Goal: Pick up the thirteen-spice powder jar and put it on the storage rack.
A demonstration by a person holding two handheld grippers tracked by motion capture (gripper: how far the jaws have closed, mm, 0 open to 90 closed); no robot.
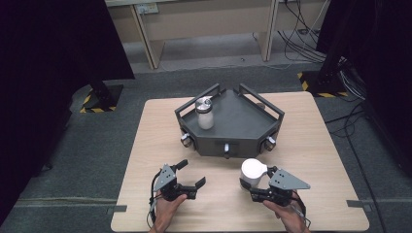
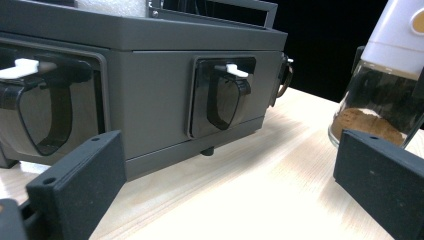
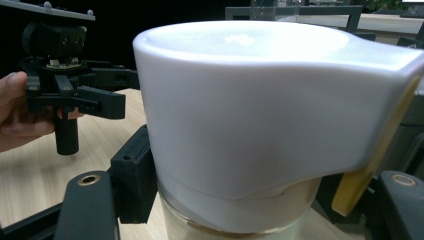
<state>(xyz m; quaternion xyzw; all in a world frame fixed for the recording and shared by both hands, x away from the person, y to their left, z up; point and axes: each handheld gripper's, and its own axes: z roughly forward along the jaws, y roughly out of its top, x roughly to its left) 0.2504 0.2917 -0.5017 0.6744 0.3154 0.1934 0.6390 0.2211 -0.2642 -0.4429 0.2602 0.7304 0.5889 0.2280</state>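
R gripper (image 1: 258, 187) clamped on white-capped spice jar (image 1: 252, 172) at table front just before grey rack (image 1: 228, 124), L gripper (image 1: 189, 175) wide open & empty nearby; looks like carry step, next prob lift jar into rack beside other jar (image 1: 204, 112).

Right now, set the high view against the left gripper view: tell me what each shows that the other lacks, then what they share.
High view alone: the second jar standing inside the grey tray, the right gripper shut on the white-capped jar, and the left gripper with its jaws open.

Left gripper view alone: the black clip handles on the tray's front wall, and brown powder in the bottom of the held jar.

Shared: the grey tray, the white-capped jar, and the wooden table.
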